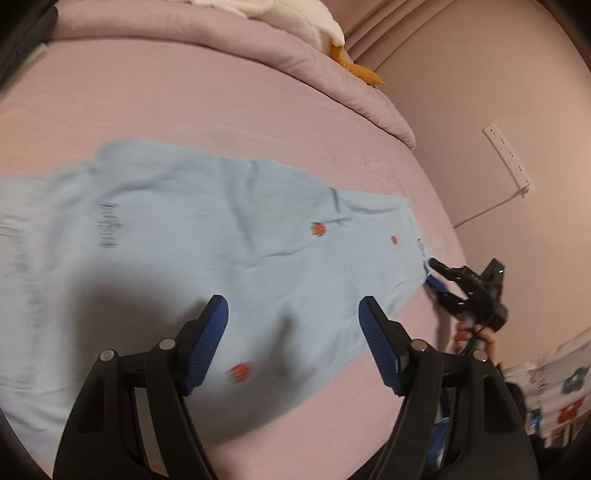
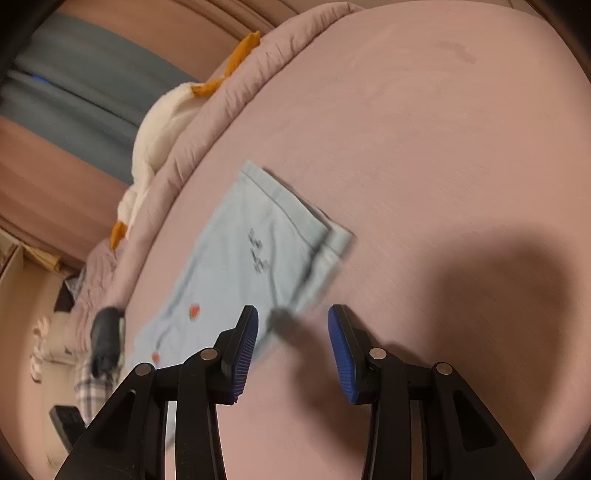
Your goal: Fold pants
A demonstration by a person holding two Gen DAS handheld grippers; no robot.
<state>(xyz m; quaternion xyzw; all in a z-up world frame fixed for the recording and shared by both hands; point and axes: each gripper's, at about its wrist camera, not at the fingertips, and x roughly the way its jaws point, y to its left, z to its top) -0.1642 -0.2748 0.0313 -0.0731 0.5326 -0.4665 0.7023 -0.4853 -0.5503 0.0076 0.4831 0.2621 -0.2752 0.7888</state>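
Note:
Light blue pants (image 1: pixel 192 236) with small red fruit prints lie flat on the pink bed sheet (image 1: pixel 184 92), legs together. My left gripper (image 1: pixel 293 317) is open and empty, hovering just above the near edge of the pants. In the right wrist view the pants (image 2: pixel 240 258) stretch away to the upper left, hem end far. My right gripper (image 2: pixel 293 325) is open and empty above the sheet beside the pants' near corner. It also shows in the left wrist view (image 1: pixel 439 282) at the far right corner of the pants.
A rolled pink duvet (image 1: pixel 295 55) and a white plush toy with orange parts (image 1: pixel 332 33) lie along the far edge of the bed. A wall with a white power strip (image 1: pixel 509 157) is to the right. Patterned cloth (image 1: pixel 561 391) lies off the bed.

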